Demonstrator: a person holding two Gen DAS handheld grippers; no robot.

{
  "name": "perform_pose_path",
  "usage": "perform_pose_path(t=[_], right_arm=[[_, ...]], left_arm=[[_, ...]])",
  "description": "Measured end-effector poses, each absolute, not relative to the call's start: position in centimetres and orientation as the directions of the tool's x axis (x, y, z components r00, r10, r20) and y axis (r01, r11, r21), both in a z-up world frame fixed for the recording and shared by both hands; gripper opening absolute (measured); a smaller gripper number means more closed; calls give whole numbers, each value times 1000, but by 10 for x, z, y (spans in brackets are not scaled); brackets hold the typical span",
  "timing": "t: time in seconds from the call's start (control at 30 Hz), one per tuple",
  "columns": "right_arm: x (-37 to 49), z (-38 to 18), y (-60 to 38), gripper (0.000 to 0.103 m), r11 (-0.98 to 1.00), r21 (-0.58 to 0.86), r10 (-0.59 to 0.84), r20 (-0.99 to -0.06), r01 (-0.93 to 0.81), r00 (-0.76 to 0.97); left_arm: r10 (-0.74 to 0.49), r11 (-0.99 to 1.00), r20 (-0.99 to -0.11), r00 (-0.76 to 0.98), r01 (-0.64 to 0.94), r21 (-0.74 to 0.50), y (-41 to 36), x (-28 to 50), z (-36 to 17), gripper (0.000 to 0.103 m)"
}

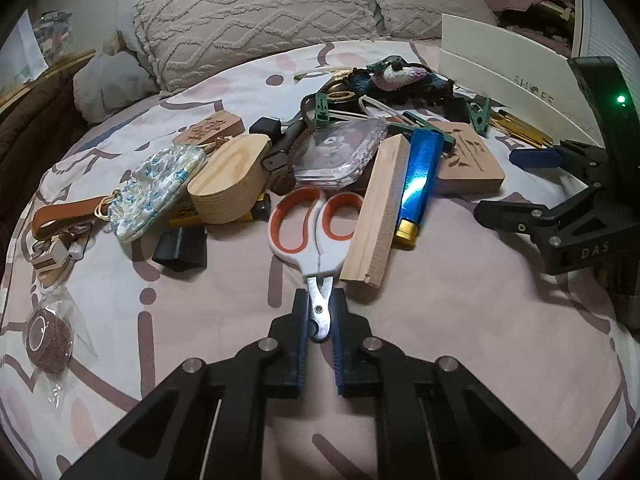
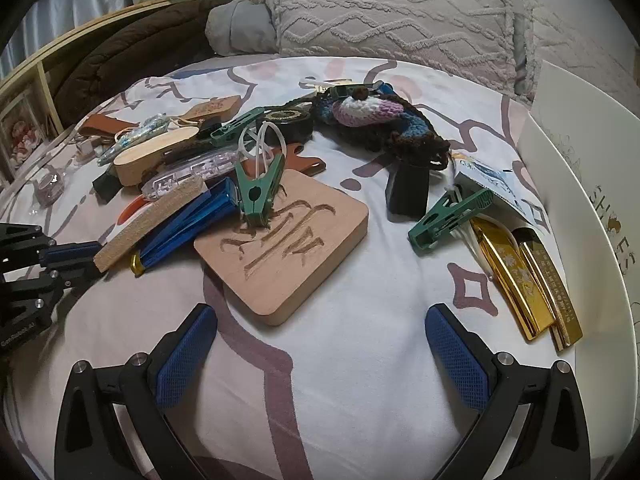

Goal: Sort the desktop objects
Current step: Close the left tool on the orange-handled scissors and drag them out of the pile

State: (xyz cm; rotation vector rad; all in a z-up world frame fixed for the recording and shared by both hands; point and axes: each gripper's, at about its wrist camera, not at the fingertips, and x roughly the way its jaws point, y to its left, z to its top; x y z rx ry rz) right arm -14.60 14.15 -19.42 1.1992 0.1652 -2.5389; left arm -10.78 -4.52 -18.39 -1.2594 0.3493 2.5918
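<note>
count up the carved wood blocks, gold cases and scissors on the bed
carved wood blocks and: 2
gold cases and: 2
scissors: 1
total: 5

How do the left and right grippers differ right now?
The left gripper is shut on the scissors, pads clamping the blade end; the right gripper stands wide open with nothing between its pads. The left gripper sits at the near edge of the clutter pile; the right gripper hovers over bare bedsheet, just short of the carved wooden block. Both have black frames and blue textured pads.
</note>
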Motion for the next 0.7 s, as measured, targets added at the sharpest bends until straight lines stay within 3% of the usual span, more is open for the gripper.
perform_pose_path(t=[0.6, 0.63, 0.67, 0.7], right_arm=[[-146, -194, 141, 103, -939, 33, -242, -768, 342, -593], [-146, -194, 141, 103, -939, 33, -242, -768, 342, -593], [-146, -195, 141, 103, -939, 32, -242, -768, 342, -593], [-146, -194, 141, 103, -939, 32, -242, -768, 342, -593]], left_arm=[[135, -954, -812, -568, -295, 48, -66, -38, -175, 11], [130, -955, -809, -574, -293, 55, -65, -38, -175, 14], [126, -955, -804, -581, -291, 61, -64, -39, -175, 29], [115, -957, -798, -591, -282, 71, -63, -40, -175, 60]])
